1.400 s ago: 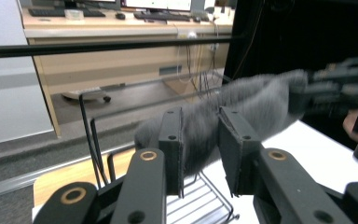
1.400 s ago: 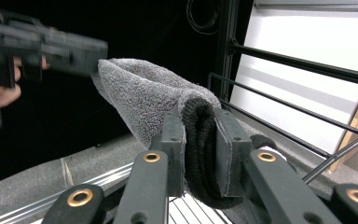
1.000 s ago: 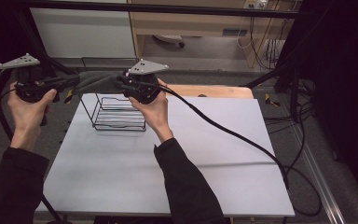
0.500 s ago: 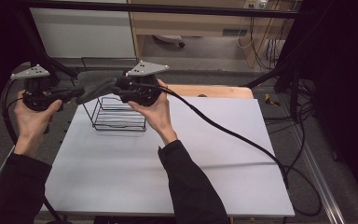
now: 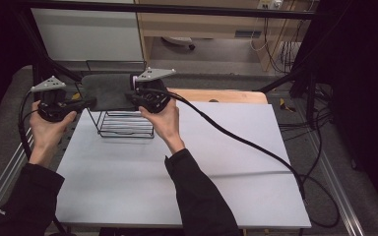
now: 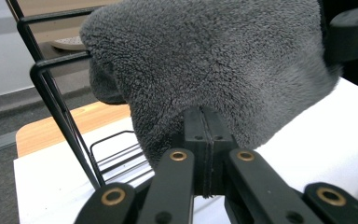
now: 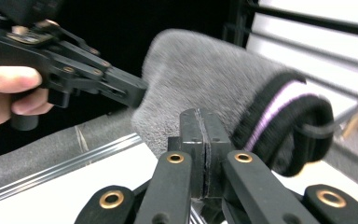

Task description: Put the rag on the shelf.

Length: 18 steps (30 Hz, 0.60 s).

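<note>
A fuzzy grey sock (image 5: 106, 91) hangs stretched between my two grippers, just above a black wire basket (image 5: 125, 125) at the back left of the white table (image 5: 187, 177). My left gripper (image 5: 91, 102) is shut on one end of the sock (image 6: 214, 60), its jaws (image 6: 204, 140) pressed together on the fabric. At the other end my right gripper (image 5: 128, 96) is shut on the sock (image 7: 200, 79), pinching it (image 7: 199, 135) beside the black cuff with a purple stripe (image 7: 284, 112). The left gripper (image 7: 130, 91) faces it from the far end.
The basket's wire rim (image 6: 60, 112) rises close under the sock. A thick black cable (image 5: 246, 142) trails from my right gripper across the table to its right edge. A wooden board (image 5: 221, 96) lies behind the white sheet. Black frame posts (image 5: 34, 44) stand at the back left.
My left hand has come down and in toward the basket, bringing its end of the sock lower. The right hand has stayed where it was.
</note>
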Tool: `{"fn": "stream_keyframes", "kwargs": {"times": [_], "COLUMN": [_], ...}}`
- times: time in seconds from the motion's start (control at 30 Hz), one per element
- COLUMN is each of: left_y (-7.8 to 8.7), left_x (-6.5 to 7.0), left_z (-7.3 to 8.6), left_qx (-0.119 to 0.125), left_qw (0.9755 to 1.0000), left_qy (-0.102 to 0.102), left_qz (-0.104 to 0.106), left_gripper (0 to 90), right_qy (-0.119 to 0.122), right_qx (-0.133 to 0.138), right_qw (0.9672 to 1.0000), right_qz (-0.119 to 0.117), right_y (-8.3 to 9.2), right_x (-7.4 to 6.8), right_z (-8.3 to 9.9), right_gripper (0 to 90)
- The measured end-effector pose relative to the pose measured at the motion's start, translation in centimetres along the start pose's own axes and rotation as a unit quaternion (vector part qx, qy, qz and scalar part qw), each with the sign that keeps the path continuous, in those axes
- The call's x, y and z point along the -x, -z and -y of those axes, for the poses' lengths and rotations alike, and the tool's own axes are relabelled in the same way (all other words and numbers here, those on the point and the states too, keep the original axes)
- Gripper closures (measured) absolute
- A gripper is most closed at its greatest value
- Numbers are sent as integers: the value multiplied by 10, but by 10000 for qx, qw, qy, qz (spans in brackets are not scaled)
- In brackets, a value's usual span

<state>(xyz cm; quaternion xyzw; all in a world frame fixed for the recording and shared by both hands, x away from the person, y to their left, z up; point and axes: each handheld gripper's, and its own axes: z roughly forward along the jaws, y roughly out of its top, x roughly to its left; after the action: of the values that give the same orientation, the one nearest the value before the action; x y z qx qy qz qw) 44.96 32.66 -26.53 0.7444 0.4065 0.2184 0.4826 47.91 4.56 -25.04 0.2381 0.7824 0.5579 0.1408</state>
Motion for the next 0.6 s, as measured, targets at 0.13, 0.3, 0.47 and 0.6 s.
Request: {"fn": "stream_keyframes", "kwargs": {"times": [0.13, 0.3, 0.47, 0.6], "left_y": [-3, -3, 6, 13], "left_x": [-2, -2, 1, 5], "left_z": [4, 7, 10, 16], "left_qx": [48, 115, 167, 78], "left_qw": [10000, 9999, 9998, 9999], "left_qy": [30, 41, 46, 77], "left_qz": [-50, -61, -56, -86], "left_gripper": [899, 890, 803, 672], "right_qy": [-57, -66, 30, 78], "right_qx": [-59, 54, 156, 138], "right_qw": [9999, 9999, 9999, 9999], "right_qz": [78, 78, 9, -9], "right_y": [-5, -8, 2, 13], "right_x": [5, 7, 2, 0], "right_z": [8, 14, 11, 9], "right_gripper": [900, 847, 755, 652]}}
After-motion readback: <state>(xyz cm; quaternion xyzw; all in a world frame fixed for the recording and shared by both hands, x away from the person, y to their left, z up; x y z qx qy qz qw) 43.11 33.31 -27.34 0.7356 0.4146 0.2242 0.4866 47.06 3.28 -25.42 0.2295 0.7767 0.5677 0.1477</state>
